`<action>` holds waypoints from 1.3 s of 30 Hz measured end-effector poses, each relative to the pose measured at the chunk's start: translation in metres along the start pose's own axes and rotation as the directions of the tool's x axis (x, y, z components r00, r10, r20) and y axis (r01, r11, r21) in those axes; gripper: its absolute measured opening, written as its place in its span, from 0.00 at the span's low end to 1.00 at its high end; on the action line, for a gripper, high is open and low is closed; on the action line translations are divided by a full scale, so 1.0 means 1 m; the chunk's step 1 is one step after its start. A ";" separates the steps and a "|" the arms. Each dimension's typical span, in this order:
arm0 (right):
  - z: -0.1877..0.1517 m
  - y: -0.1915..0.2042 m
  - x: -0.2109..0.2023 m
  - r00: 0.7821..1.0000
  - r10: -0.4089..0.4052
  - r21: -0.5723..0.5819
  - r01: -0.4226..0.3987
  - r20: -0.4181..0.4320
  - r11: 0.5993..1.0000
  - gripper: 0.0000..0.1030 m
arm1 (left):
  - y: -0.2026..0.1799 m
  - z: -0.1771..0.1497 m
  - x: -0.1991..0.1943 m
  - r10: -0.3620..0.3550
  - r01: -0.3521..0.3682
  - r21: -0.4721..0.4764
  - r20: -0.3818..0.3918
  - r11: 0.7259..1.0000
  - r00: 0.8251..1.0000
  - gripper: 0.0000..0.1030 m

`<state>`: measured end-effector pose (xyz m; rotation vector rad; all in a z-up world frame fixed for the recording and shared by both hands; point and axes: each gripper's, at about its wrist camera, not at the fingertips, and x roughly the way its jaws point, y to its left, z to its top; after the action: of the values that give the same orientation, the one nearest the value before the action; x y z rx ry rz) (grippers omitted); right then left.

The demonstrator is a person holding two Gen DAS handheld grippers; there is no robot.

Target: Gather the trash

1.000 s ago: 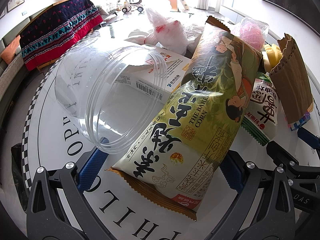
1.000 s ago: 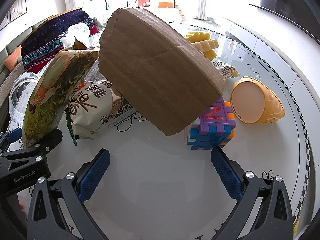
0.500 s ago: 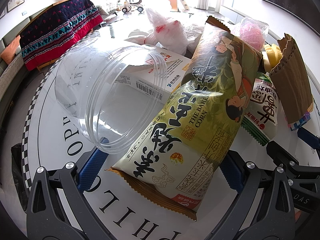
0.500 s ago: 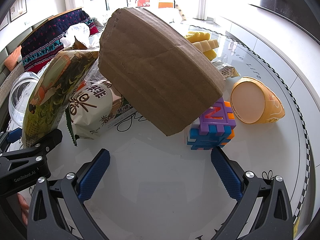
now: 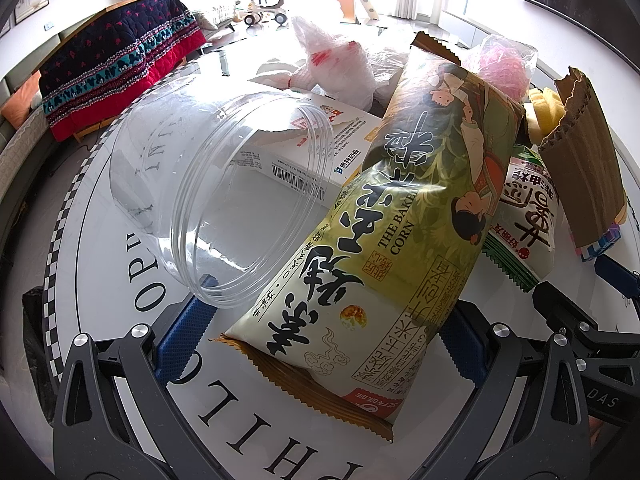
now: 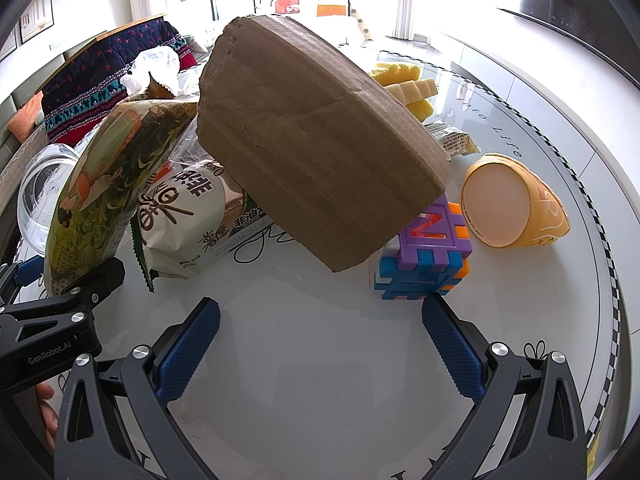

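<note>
The big green corn snack bag (image 5: 384, 216) lies on the white table (image 6: 320, 360). The left gripper (image 5: 320, 332) has its fingers wide apart around the bag's near end, not squeezing it. Right of the bag, the right gripper (image 6: 320, 332) is wide apart too, holding nothing, near a brown cardboard piece (image 6: 316, 152). A clear jar (image 5: 216, 196) lies just left of the bag.

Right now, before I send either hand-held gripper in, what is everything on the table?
Corn snack bag: one, green, between the left fingers.
Clear jar: one, on its side, left of that bag.
White box: one, behind the jar.
Plastic bags: several, white and pink, far side.
Chip bag: one, white and green, under the cardboard.
Cardboard piece: one, brown, propped on the pile.
Puzzle cube: one, multicoloured, under the cardboard edge.
Orange cup: one, on its side, right.
Yellow foam: some pieces, behind the cardboard.
Left hand-held gripper: open.
Right hand-held gripper: open, empty.
</note>
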<state>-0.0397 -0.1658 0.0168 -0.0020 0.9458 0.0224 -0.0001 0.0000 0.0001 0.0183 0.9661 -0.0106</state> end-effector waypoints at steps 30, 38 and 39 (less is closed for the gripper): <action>-0.010 -0.008 -0.045 0.991 0.134 0.001 -0.134 0.016 0.991 0.98 | 0.030 -0.038 -0.056 -0.131 0.129 0.025 0.071 0.991 0.989 0.95; 0.000 0.017 -0.089 0.966 0.248 -0.054 -0.245 0.065 0.968 0.98 | 0.056 -0.050 -0.076 -0.141 0.144 -0.026 0.085 0.989 0.986 0.95; 0.001 0.020 -0.095 0.961 0.268 -0.060 -0.264 0.066 0.963 0.98 | 0.061 -0.048 -0.077 -0.098 0.099 -0.008 0.098 0.995 0.990 0.95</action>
<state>-0.0945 -0.1474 0.0944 0.0794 0.8664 0.2937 -0.0823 0.0624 0.0364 -0.0416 0.8683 -0.0952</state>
